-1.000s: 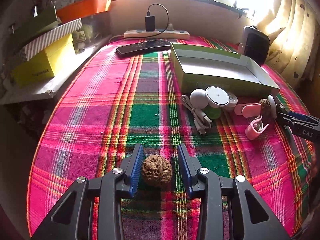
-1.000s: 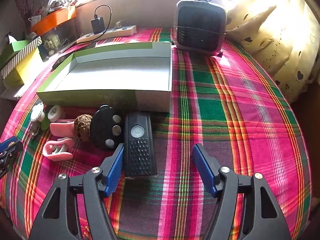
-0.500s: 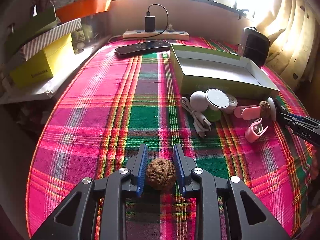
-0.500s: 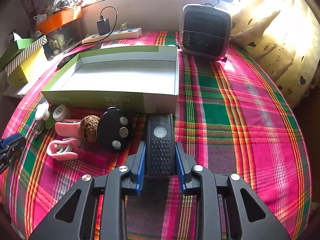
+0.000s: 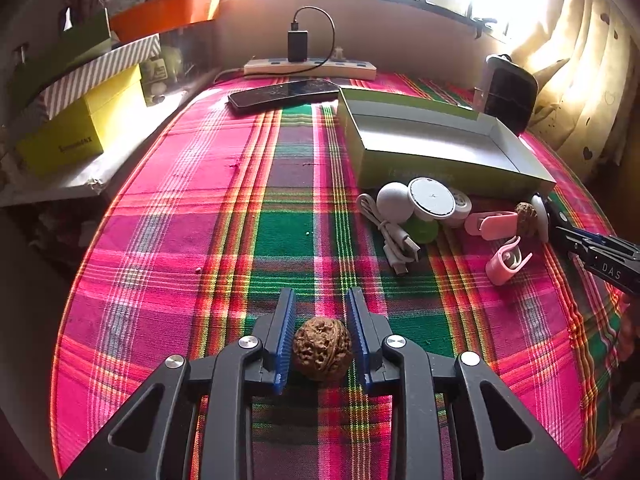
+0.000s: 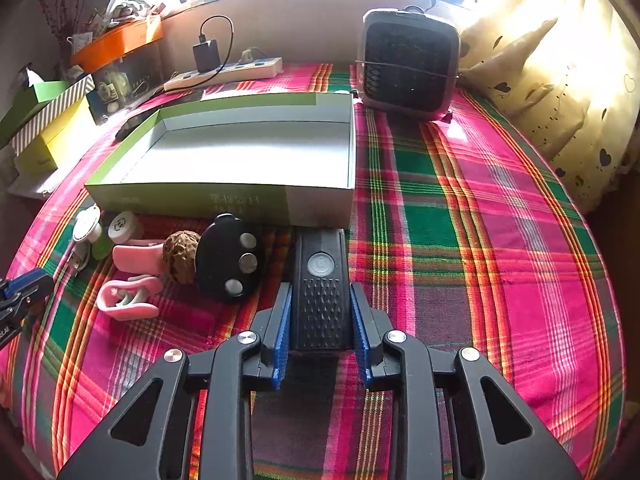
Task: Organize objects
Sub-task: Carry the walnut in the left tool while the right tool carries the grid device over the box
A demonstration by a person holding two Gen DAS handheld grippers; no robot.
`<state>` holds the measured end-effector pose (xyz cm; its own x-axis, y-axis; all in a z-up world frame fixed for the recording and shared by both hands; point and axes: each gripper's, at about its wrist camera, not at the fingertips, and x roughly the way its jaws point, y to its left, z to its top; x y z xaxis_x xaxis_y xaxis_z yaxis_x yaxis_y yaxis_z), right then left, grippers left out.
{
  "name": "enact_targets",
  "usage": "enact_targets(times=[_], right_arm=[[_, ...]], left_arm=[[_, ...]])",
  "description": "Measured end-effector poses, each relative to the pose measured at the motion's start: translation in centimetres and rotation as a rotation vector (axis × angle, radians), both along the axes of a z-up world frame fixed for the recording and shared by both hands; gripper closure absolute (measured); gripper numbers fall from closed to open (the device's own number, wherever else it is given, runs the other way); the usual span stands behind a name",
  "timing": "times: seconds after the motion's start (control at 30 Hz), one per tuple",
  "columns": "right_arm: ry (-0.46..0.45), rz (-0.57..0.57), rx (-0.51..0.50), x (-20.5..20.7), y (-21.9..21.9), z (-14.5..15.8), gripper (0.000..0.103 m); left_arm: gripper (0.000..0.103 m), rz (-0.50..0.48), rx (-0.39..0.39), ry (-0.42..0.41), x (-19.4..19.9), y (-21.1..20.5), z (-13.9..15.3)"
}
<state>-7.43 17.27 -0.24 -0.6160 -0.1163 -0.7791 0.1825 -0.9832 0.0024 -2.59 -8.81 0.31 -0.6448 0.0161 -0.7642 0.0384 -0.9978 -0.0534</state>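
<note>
The black flashlight's (image 6: 320,292) near end is hidden between the right gripper's (image 6: 321,332) blue pads, which pinch it at lower centre. The left gripper (image 5: 321,340), angled downward, clamps a walnut (image 5: 322,354) at lower centre on the plaid tablecloth (image 5: 200,240).

A wrinkled brown walnut (image 5: 322,349) sits on the plaid table (image 5: 192,216), pinched between blue pads. A black oblong device (image 6: 321,288) with a round button and studded face lies flat just before the open green box (image 6: 224,200), likewise clamped at its sides. Beside it lie a black oval remote (image 6: 229,258), a second walnut (image 6: 180,255), pink clips (image 6: 126,302), white round pieces (image 5: 433,199) and a white cable (image 5: 394,240).
</note>
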Motion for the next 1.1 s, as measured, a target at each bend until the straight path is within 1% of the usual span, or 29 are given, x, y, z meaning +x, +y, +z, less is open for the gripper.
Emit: enact_targets(times=[0.1, 0.17, 0.27, 0.33, 0.43, 0.57, 0.63, 0.7, 0.77, 0.87, 1.1], right_arm=[[0.005, -0.003, -0.004, 0.2, 0.1, 0.2, 0.075], [0.009, -0.005, -0.008, 0.3, 0.2, 0.4, 0.075], [0.011, -0.002, -0.008, 0.4, 0.2, 0.7, 0.075], [0.010, -0.005, -0.006, 0.3, 0.2, 0.6, 0.075], [0.003, -0.006, -0.013, 0.3, 0.2, 0.4, 0.075], [0.004, -0.004, -0.015, 0.4, 0.2, 0.4, 0.075], [0.005, -0.005, -0.017, 0.4, 0.2, 0.4, 0.075], [0.004, -0.009, -0.020, 0.4, 0.2, 0.4, 0.075], [0.005, -0.012, -0.021, 0.4, 0.3, 0.4, 0.075], [0.005, -0.011, -0.020, 0.5, 0.3, 0.4, 0.075], [0.006, -0.011, -0.023, 0.8, 0.3, 0.4, 0.075]], left_arm=[[0.079, -0.006, 0.006, 0.001, -0.1, 0.2, 0.2], [0.081, -0.011, 0.004, 0.006, -0.1, 0.3, 0.5], [0.082, -0.020, 0.005, 0.014, -0.2, 0.4, 1.0], [0.084, -0.026, 0.010, 0.014, -0.3, 0.4, 1.2], [0.084, -0.033, 0.008, 0.014, -0.2, 0.3, 1.1], [0.084, -0.026, 0.065, 0.003, -0.1, -0.4, 1.0], [0.083, -0.028, 0.062, 0.002, 0.0, -0.5, 1.0], [0.080, -0.036, 0.064, 0.004, 0.1, -0.5, 1.0], [0.071, -0.046, 0.069, 0.005, 0.3, -0.5, 1.0], [0.064, -0.063, 0.061, 0.004, 0.6, -0.2, 0.9], [0.063, -0.048, 0.045, -0.005, 1.0, -0.4, 0.7]])
